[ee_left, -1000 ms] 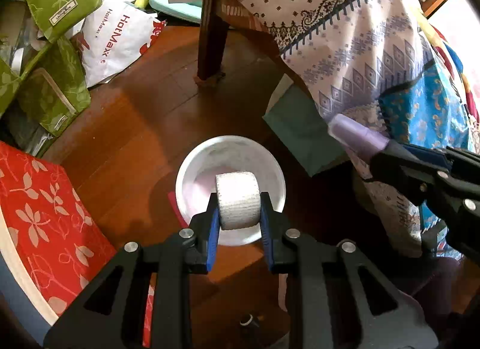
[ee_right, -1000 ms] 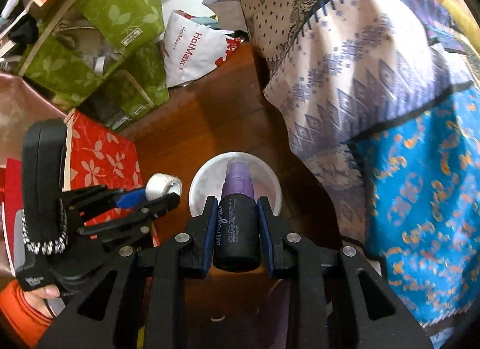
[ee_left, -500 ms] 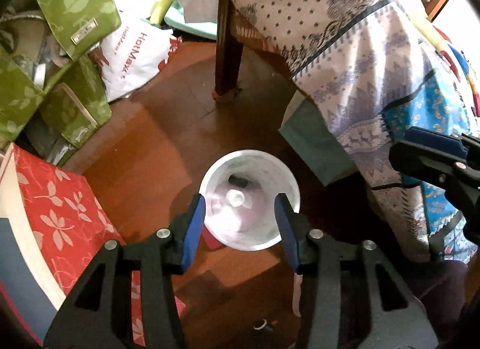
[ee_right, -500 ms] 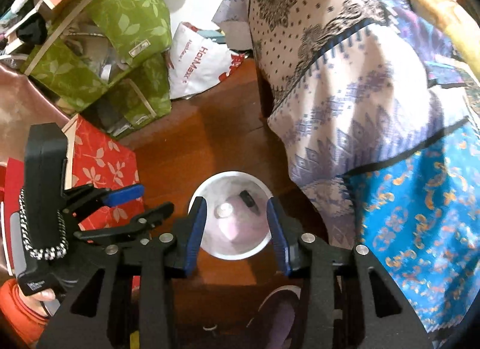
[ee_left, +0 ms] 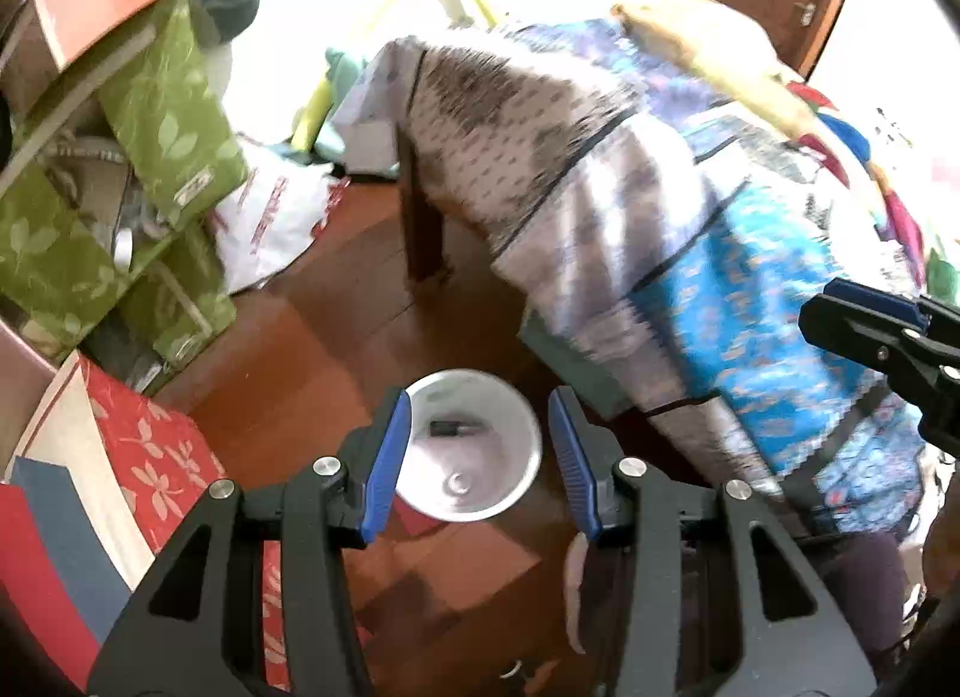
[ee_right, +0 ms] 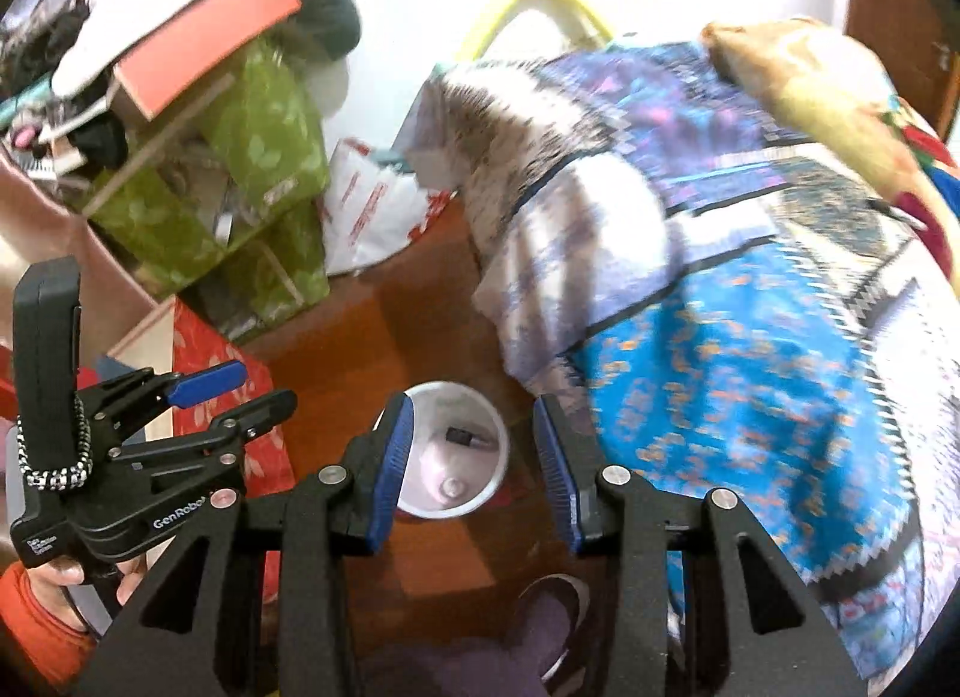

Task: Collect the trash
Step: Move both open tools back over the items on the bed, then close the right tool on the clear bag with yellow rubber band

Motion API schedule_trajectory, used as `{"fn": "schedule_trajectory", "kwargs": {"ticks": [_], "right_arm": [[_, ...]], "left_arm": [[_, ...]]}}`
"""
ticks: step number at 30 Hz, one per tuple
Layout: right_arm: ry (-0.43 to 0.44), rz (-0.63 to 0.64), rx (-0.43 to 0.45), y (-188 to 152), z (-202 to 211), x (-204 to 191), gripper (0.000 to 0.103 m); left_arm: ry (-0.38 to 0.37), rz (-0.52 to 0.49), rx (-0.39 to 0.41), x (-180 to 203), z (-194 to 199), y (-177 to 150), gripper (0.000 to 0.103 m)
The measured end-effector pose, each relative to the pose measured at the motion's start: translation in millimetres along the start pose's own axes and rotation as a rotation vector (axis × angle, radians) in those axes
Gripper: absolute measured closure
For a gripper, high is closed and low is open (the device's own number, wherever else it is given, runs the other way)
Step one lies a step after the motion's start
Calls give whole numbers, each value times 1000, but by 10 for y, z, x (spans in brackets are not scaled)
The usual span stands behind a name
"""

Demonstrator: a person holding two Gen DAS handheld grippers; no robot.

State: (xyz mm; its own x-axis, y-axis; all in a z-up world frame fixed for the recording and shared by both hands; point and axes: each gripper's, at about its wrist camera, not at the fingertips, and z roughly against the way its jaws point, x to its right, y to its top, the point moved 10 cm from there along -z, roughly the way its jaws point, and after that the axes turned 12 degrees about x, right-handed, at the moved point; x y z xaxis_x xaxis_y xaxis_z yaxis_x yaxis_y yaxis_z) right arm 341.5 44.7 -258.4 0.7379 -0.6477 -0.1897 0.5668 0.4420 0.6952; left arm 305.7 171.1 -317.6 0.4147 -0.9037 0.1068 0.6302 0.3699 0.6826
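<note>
Left gripper (ee_left: 480, 457) hangs above the bin (ee_left: 528, 445), released, nothing btwn its blue pads (ee_left: 387, 463); jaws have just been opening and now stand apart w/ only air and the bin's mouth seen through the gap. Right gripper (ee_right: 474, 466) same story: spread, empty, jaws just been opening, bin (ee_right: 501, 451) framed btwn its pads (ee_right: 393, 469) far below. Both point steeply down at the floor (ee_left: 336, 337).

Key relation: bin sits straight under both grippers, on the wood floor just beside the bed's hanging blanket (ee_left: 750, 307), well clear of either gripper's tips. Neither is clearly nearer; left gripper (ee_right: 198, 397) shows at the right cam's left edge, a hand (ee_right: 60, 577) on its handle.

Trash is in the bin already: a dark bottle (ee_left: 447, 428) lying on its side near the far wall, long axis roughly across the frame, and a small white roll (ee_left: 457, 481) end-up nearer the front.

Judgement: this drop is done; next pick prob lies away from the bin, w/ no loose trash I can pick out on the floor — views are motion-blurred.

Green bags (ee_left: 168, 115) and a red floral box (ee_left: 138, 445) crowd the left.
</note>
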Motion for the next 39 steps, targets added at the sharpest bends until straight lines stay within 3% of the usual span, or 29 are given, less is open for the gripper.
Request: {"fn": "schedule_trajectory", "kwargs": {"ticks": [11, 19, 27, 39], "right_arm": [[-130, -73, 177, 113, 1050, 670, 65], [-227, -157, 258, 18, 1649, 1311, 65], [-361, -253, 278, -270, 2074, 2199, 65], [-492, -344, 255, -584, 2316, 3308, 65]], "left_arm": [[-119, -131, 131, 1185, 552, 393, 56], [-242, -237, 168, 2153, 689, 504, 55], [-353, -307, 138, 3138, 490, 463, 54], [-427, -383, 74, 4165, -77, 457, 54]]}}
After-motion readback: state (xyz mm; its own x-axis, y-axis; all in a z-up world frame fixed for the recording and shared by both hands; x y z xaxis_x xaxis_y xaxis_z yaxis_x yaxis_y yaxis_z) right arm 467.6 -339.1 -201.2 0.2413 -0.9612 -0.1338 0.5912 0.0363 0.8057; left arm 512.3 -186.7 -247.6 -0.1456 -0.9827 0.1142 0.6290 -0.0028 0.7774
